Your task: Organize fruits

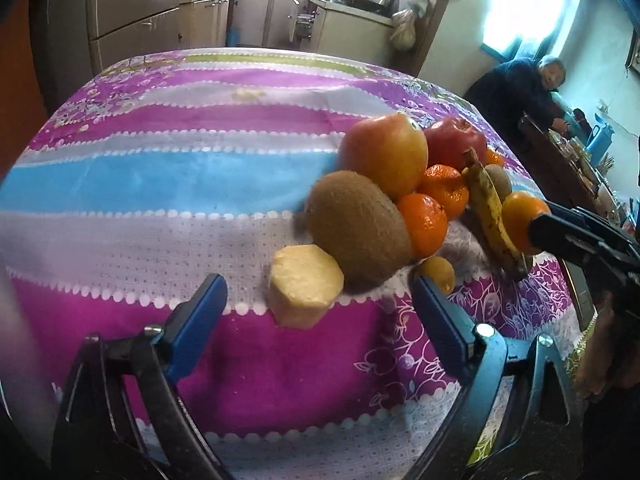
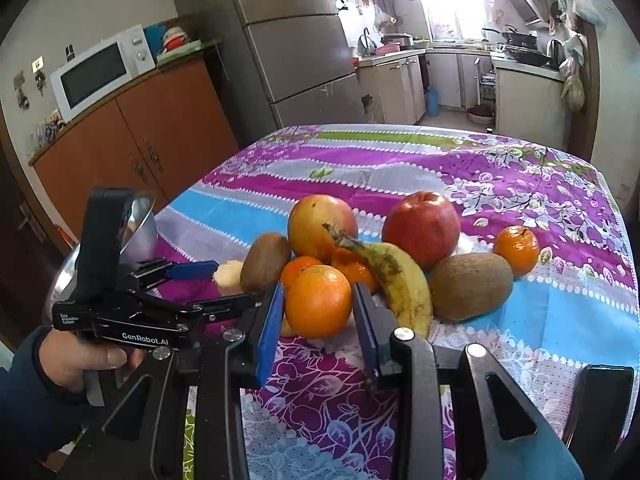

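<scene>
Right tongs (image 2: 318, 304) clamp the orange (image 2: 318, 301) at the near edge of the fruit pile (banana (image 2: 400, 280) just right of them); left tongs (image 1: 320, 300) gape wide, pale chunk (image 1: 305, 285) between.

Two low wrist views, close over the table (image 1: 120, 184); shared fruit pile (image 2: 360, 264), kitchen beyond

A table (image 2: 460, 160) under a striped cloth (image 1: 160, 184) of purple, blue and white carries a heap of fruit: two apples (image 2: 322, 226), two kiwis (image 2: 470, 286), a spotted banana (image 2: 400, 280), several oranges (image 2: 516, 250) (one apart at the right) and a pale peeled chunk (image 1: 304, 284). A metal bowl (image 2: 140, 220) sits at its left edge.
</scene>
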### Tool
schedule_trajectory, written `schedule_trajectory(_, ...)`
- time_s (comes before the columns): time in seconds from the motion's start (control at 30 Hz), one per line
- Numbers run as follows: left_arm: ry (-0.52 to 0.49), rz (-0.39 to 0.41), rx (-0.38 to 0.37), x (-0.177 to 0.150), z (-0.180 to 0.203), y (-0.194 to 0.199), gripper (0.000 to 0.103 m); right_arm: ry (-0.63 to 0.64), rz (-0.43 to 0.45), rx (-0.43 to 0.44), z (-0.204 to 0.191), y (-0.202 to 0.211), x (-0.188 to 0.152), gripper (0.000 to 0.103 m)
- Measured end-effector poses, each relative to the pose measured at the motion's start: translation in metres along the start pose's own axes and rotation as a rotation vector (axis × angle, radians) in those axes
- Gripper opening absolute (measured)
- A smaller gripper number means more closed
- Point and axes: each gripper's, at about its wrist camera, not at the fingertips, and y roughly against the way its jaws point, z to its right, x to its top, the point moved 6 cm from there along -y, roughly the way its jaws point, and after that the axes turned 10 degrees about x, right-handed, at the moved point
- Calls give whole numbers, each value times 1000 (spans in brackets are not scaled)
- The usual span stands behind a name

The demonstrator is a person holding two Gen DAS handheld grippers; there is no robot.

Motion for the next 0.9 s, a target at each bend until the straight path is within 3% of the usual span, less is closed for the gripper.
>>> schedule_trajectory(0.2,-21,127,-22,14,21,26,88,-24,26,5,5,8,4,38)
schedule_trajectory(0.47,26,1,-52,25,18,-13,89,-55,66,19,11,21,9,38)
schedule_trajectory(0.63,29,-9,-74,28,22,-18,92,-87,93,18,18,30,12,38)
schedule_trajectory(0.8,-15,3,29,23,10,-11,93,-100,93,23,21,29,12,38)
schedule_trajectory(0.9,0,-6,21,18,1,-10,93,-102,103,26,21,32,13,38)
